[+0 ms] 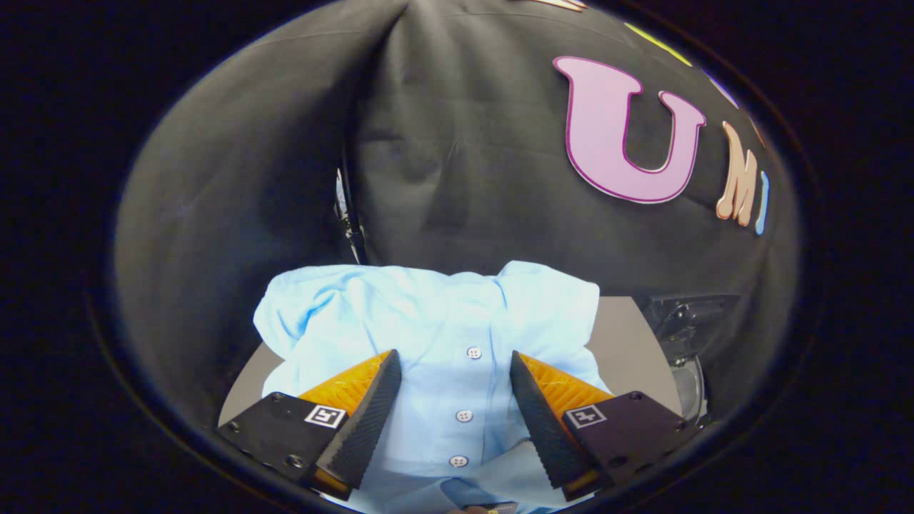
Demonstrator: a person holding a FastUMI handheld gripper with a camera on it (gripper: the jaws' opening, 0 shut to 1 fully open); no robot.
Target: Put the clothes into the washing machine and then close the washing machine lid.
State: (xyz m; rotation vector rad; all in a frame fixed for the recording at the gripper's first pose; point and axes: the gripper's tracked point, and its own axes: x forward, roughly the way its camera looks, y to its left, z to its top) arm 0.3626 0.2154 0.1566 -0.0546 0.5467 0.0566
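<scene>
Two ridged fingers of the hand-held gripper (pixel 455 364) spread apart over a soft, crumpled buttoned shirt (pixel 435 321).

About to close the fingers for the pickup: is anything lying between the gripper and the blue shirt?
Nothing visible does. The open gripper already straddles the shirt, with its button placket between the fingers.

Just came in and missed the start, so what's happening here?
A hand-held gripper hangs over a light blue button-up shirt crumpled on a grey table. Its fingers are open, one on each side of the button strip, not pinching the cloth. Part of a dark machine sits beyond the shirt.
</scene>
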